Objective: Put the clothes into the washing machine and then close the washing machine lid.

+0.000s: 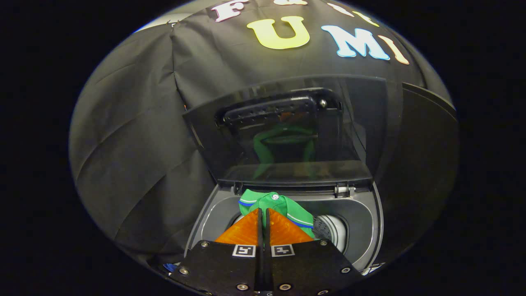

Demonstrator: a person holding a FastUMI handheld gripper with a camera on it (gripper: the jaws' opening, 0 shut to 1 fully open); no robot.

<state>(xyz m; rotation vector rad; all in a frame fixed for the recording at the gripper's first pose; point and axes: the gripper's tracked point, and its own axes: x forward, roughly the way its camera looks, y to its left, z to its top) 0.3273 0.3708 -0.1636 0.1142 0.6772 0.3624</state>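
Fingers of the gripper (263,211) are seen pressed nearly together, and a fold of the green cloth garment with white and blue striped trim (276,205) is pinched at their tips. Beyond them, the dark tinted glass lid (287,131) of the grey top-loading washing machine (361,222) is raised upright. The garment is held above the open drum mouth (333,230), just below the lid's hinge (344,190).

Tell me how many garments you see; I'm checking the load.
1: a green garment pinched at the gripper fingertips, over the washing machine opening. Others may be hidden inside the drum.
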